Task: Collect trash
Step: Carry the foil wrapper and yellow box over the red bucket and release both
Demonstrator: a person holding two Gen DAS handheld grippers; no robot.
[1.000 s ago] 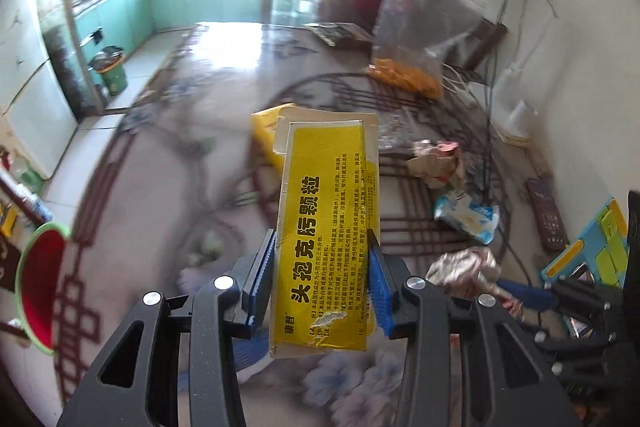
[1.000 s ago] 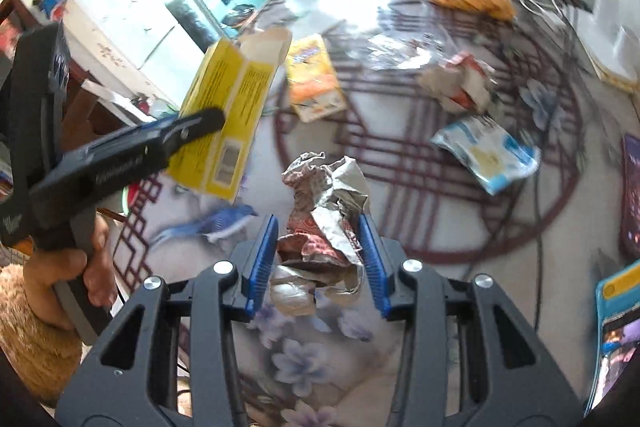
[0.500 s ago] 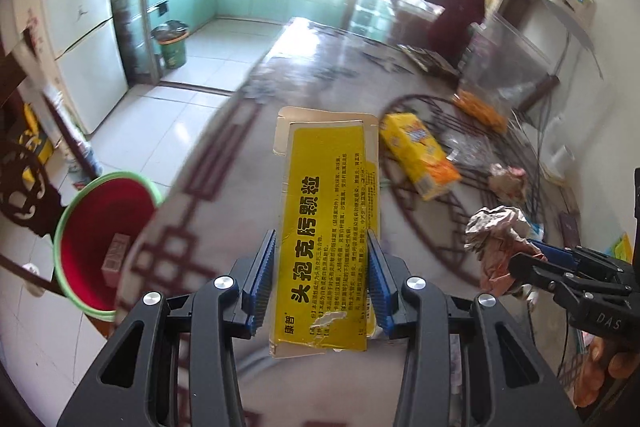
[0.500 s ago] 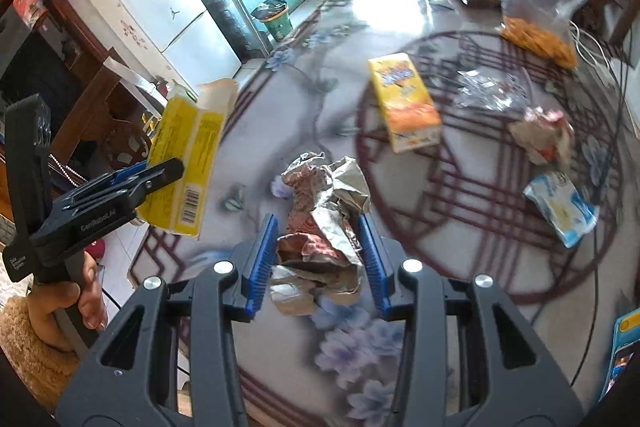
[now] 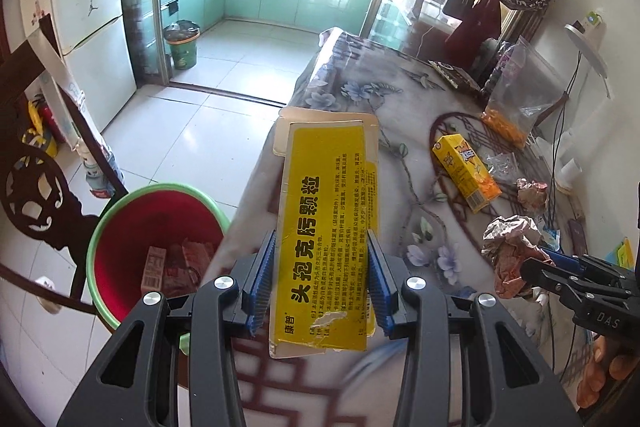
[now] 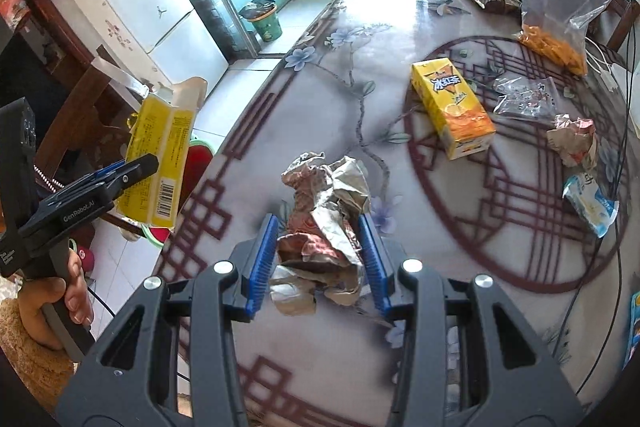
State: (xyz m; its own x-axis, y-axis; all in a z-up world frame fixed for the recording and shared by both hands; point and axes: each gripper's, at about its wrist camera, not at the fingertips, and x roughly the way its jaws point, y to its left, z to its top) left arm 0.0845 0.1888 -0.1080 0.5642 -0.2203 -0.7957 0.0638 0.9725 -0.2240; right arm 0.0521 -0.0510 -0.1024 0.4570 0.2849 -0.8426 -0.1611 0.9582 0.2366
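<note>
My left gripper is shut on a flattened yellow carton with black print, held over the table's left edge. Below and left of it stands a red bin with a green rim on the floor, with some packets inside. My right gripper is shut on a crumpled foil and paper wrapper above the table. In the right wrist view the left gripper with the yellow carton shows at far left; in the left wrist view the right gripper with the crumpled wrapper shows at right.
On the flowered tablecloth lie a yellow drink carton, a clear plastic wrapper, a crumpled paper ball, a blue-white packet and a clear bag of orange snacks. A dark wooden chair stands beside the bin. A green kitchen bin is far off.
Both grippers have swept left across the table with their loads. The left one now hangs past the table's edge, and the red bin has come into view beneath it.
</note>
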